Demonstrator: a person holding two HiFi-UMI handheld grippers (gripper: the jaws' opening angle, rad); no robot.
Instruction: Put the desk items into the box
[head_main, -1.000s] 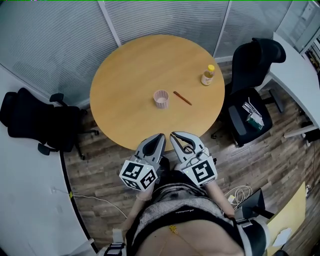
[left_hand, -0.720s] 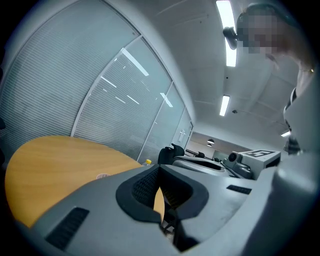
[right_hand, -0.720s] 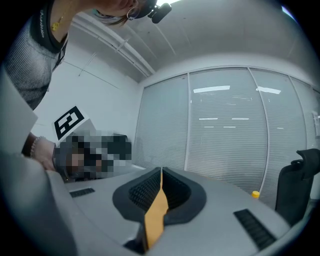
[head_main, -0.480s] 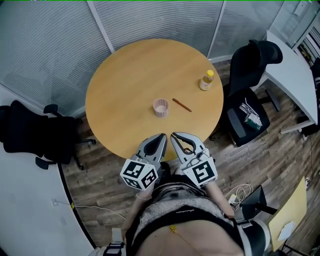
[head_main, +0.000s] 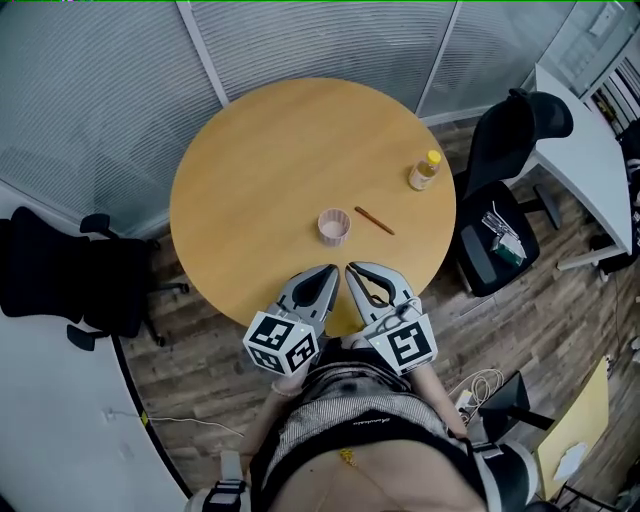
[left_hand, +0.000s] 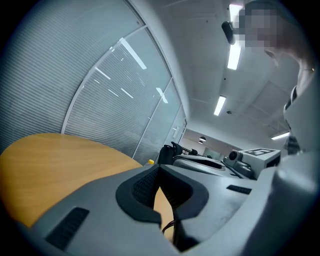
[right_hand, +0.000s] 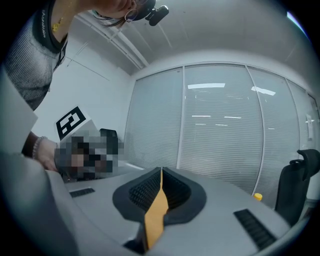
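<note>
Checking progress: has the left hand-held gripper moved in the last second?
Yes: the left hand-held gripper has come forward over the near edge of the table, closer to the pink cup.

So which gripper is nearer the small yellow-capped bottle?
Right. The right gripper is below-left of the bottle in the head view; the left gripper sits beside it, farther left.

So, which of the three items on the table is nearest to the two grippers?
The pink cup. The thin brown stick lies just beyond it to the right, and the yellow-capped bottle stands farthest away.
</note>
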